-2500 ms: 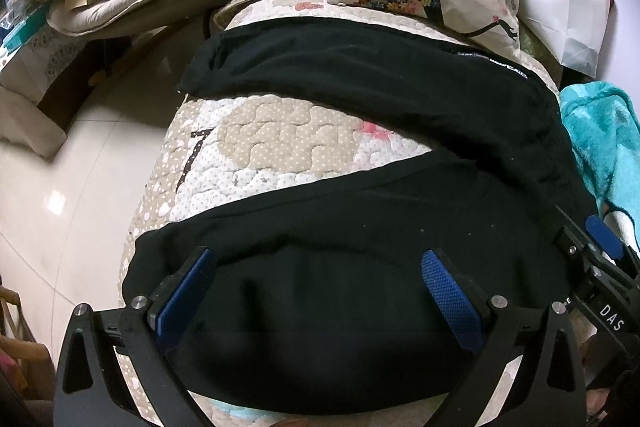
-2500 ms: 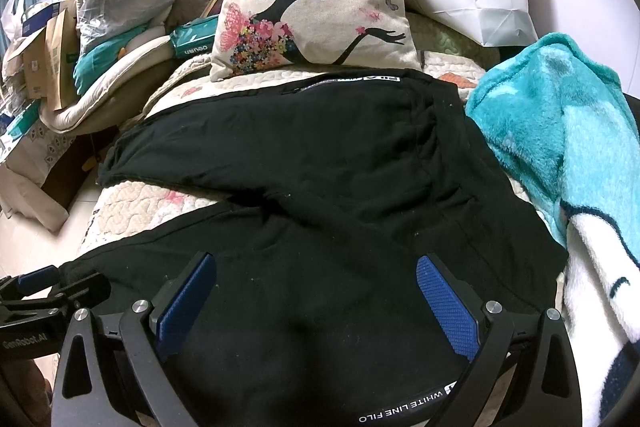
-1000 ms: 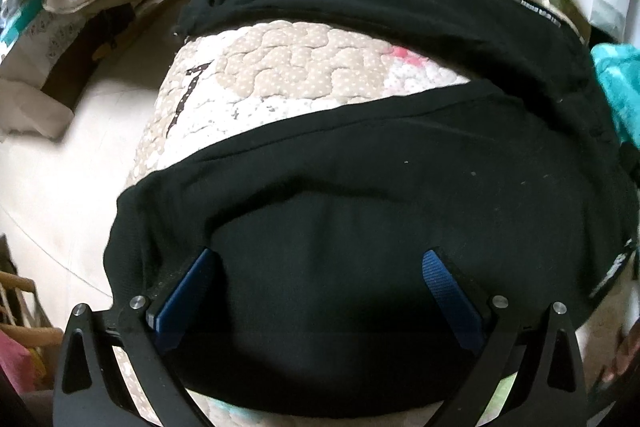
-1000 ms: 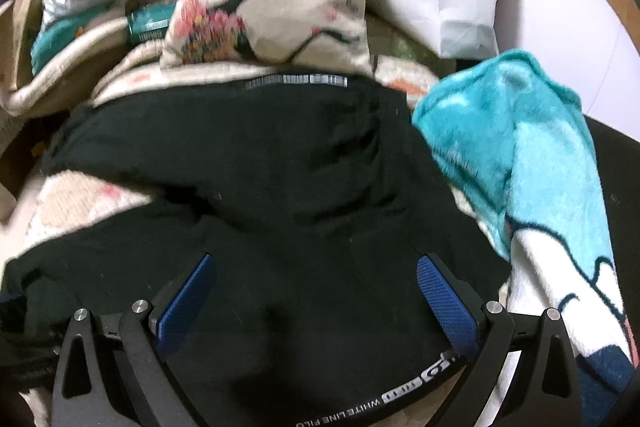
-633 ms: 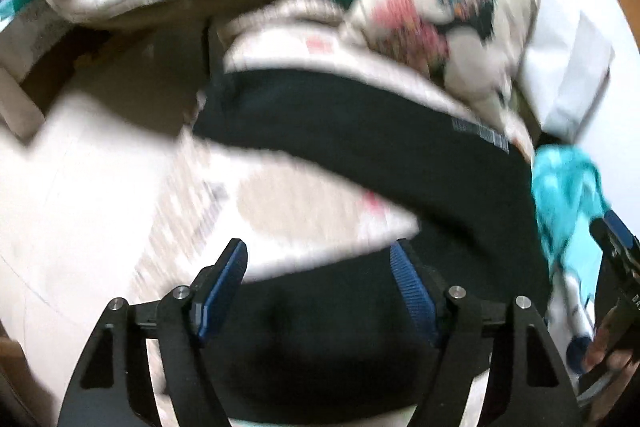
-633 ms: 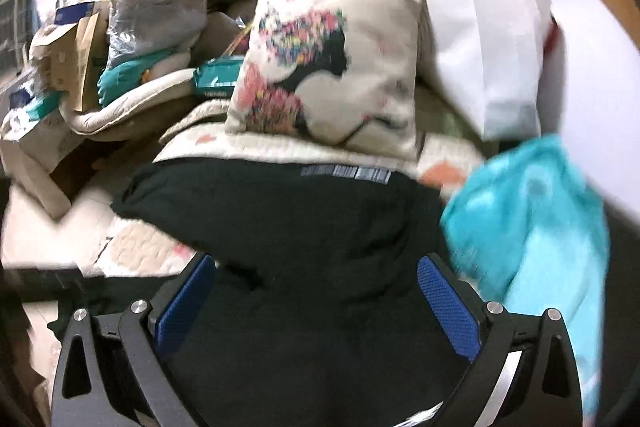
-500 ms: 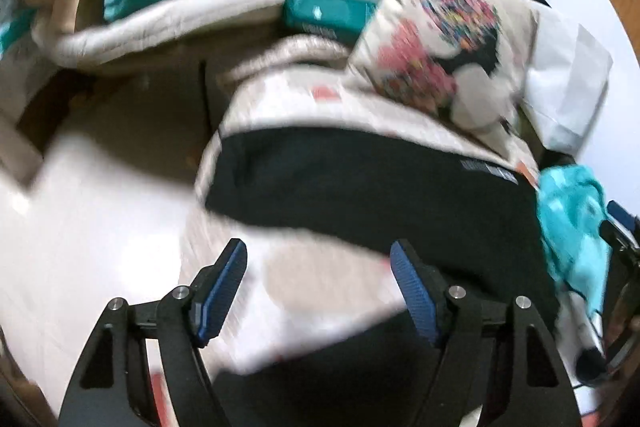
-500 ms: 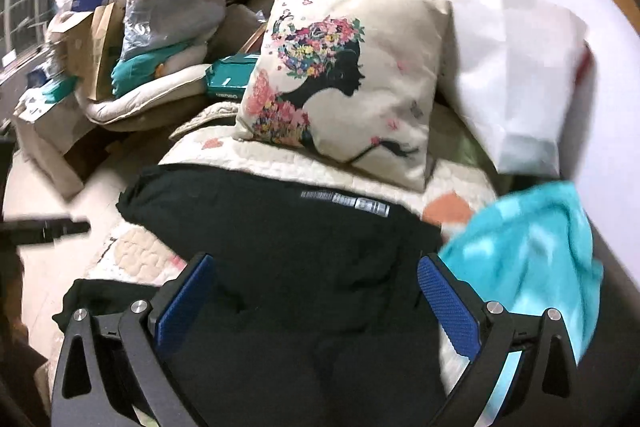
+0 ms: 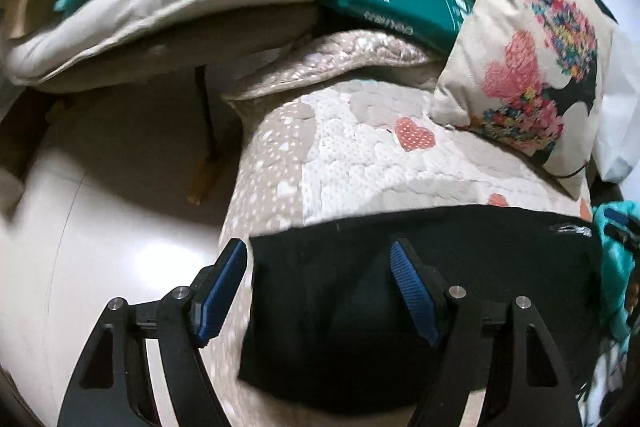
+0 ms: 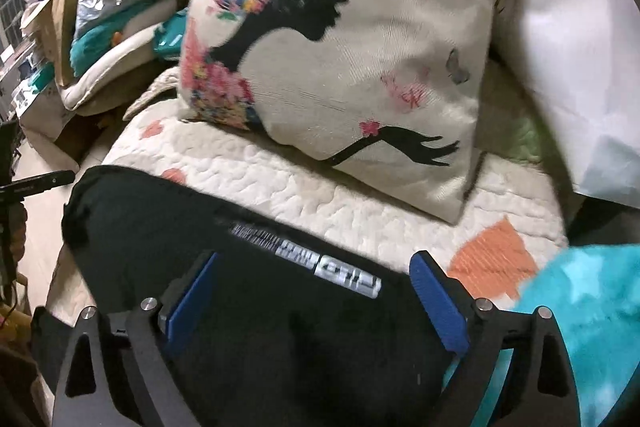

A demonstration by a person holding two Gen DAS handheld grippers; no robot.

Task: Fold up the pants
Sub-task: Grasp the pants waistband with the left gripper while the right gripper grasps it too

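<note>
1. Compared with the frame 2.5 s earlier, both cameras had advanced toward the head of the bed: the quilt then showing between two spread legs was no longer visible there, and the black pants (image 9: 420,291) appeared as one compact dark slab, apparently doubled leg over leg.
2. Pants lay on the heart-print quilt (image 9: 360,163), near edge under both tools, far edge short of the printed cushion (image 10: 340,59); the lettered waistband (image 10: 320,259) faced the cushion.
3. Left gripper (image 9: 318,269) was spread, its blue pads empty; the left pad hung beyond the garment's hem edge, over the quilt's side and the floor (image 9: 100,227).
4. Right gripper (image 10: 314,281) was likewise spread and empty, straddling the waistband, apparently just above the cloth.
5. Judged risk: a pinch taken here might catch only the top layer, so the lower leg would slide out of register; the left tool, so close to the edge, could miss the cloth or drag it off the bed side.
6. Judged risk: the right tool's outer finger sat beside the teal fleece blanket (image 10: 580,327) and might snag it.
7. Left view alone showed the floor drop and the teal packet (image 9: 396,7); right view alone showed the legible band and the white bag (image 10: 568,47).
</note>
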